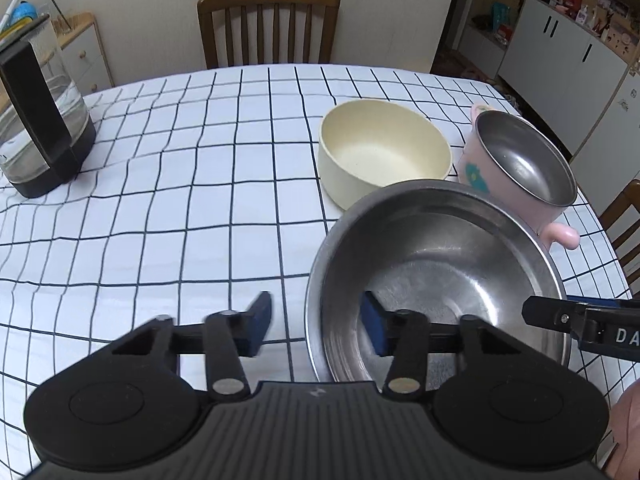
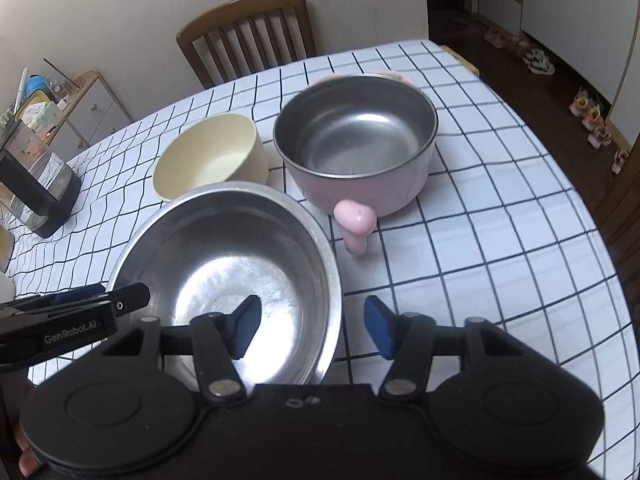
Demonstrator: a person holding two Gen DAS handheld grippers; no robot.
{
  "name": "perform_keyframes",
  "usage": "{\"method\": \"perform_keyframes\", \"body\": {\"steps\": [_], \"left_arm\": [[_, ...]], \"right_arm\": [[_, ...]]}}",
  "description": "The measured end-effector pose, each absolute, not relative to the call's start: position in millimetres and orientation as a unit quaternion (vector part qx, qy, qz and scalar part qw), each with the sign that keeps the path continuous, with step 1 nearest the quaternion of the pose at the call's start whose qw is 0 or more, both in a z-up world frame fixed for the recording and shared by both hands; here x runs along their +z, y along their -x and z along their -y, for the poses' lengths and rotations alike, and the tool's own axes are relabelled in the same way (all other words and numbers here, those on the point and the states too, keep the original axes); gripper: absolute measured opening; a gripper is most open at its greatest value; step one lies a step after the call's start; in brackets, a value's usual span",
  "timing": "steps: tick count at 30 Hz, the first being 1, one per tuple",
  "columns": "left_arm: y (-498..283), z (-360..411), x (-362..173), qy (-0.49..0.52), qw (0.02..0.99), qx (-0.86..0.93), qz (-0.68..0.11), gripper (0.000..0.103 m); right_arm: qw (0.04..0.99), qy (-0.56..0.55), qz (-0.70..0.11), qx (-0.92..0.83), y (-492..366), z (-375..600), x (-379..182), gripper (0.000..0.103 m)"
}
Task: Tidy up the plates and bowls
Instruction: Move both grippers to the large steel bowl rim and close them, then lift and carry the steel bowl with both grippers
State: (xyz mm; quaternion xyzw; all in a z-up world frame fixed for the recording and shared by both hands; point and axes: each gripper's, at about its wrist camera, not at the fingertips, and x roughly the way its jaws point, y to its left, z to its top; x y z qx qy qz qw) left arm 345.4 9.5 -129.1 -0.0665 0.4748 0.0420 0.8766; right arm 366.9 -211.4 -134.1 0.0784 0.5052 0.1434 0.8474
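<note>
A large steel bowl (image 1: 436,276) (image 2: 232,276) stands on the checked tablecloth nearest me. Behind it stand a cream bowl (image 1: 384,152) (image 2: 208,160) and a pink pot with a steel inside (image 1: 520,160) (image 2: 356,140), whose handle (image 2: 354,224) points toward me. My left gripper (image 1: 316,328) is open and straddles the steel bowl's left rim, one finger inside, one outside. My right gripper (image 2: 312,328) is open and straddles its right rim the same way. Each gripper shows at the edge of the other's view, the right one (image 1: 580,320) and the left one (image 2: 80,312).
A glass kettle with a black handle (image 1: 40,120) (image 2: 36,188) stands at the table's left. A wooden chair (image 1: 268,24) (image 2: 248,36) is behind the table. A second chair (image 1: 624,224) is at the right edge. Shoes (image 2: 592,116) lie on the floor.
</note>
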Motion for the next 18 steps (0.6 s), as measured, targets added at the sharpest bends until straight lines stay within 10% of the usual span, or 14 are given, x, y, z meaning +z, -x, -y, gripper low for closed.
{"method": "perform_keyframes", "body": {"steps": [18], "left_arm": [[-324,-18,-124,0.08,0.87,0.049,-0.484,0.016]], "right_arm": [[0.849,-0.075,-0.509,0.122,-351,211,-129,0.011]]}}
